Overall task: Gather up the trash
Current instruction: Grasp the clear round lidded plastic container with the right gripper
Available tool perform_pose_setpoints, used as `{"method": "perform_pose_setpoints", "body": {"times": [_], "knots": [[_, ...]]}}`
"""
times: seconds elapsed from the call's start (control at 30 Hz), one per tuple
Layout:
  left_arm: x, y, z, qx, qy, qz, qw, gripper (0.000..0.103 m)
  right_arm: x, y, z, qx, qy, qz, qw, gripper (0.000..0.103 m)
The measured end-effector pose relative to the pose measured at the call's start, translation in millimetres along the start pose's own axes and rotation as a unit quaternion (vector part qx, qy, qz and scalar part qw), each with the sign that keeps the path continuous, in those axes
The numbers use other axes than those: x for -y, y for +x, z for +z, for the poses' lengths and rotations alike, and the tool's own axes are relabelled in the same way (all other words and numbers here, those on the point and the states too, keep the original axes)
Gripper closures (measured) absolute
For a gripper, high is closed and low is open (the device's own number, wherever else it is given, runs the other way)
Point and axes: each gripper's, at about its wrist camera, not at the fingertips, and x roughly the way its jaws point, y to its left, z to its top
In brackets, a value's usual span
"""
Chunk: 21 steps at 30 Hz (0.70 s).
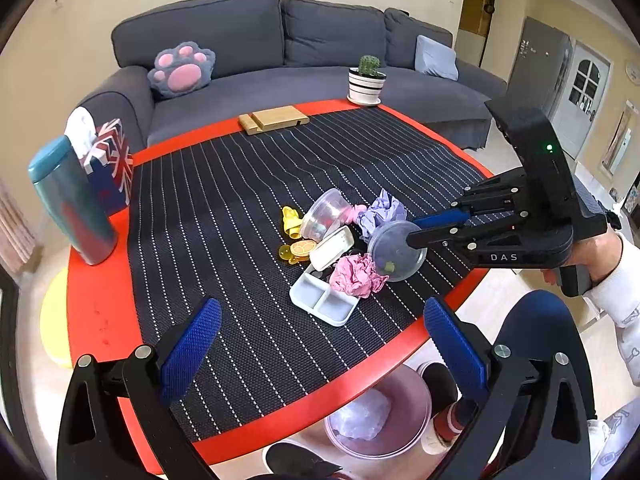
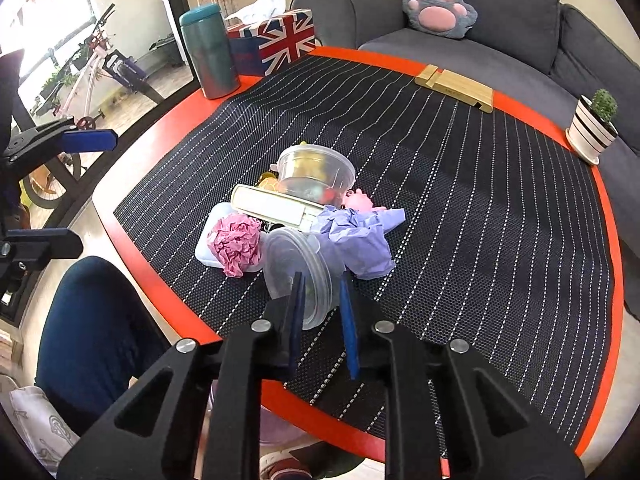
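The right gripper (image 2: 322,304) is clamped on the rim of the clear lid (image 2: 298,276), which stands on edge on the mat (image 2: 480,220) — just in front of the tray (image 1: 320,300). A pink paper ball (image 2: 236,244) lies on the tray, a purple paper (image 2: 360,240) beside it, a clear tub (image 2: 316,172) behind. The left gripper (image 1: 320,328) hangs wide open, holding nothing — nearer than the tray.

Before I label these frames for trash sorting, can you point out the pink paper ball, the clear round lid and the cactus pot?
pink paper ball (image 1: 356,276), left wrist view, middle of the crumple.
clear round lid (image 2: 290,268), right wrist view, its flat face.
cactus pot (image 1: 366,86), left wrist view, striped side.
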Motion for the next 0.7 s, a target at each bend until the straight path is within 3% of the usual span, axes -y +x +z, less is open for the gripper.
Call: {"method": "perform_pose_setpoints", "body": {"times": [0.17, 0.7], "knots": [[0, 3, 1, 0.000, 0.000, -0.001, 1.0000, 0.006, 2, -9, -2, 0.011, 0.014, 0.007, 1.000, 0.094], [14, 29, 21, -0.023, 0.019, -0.012, 0.9995, 0.006, 19, -46, -7, 0.038, 0.049, 0.002, 0.998, 0.094]]}}
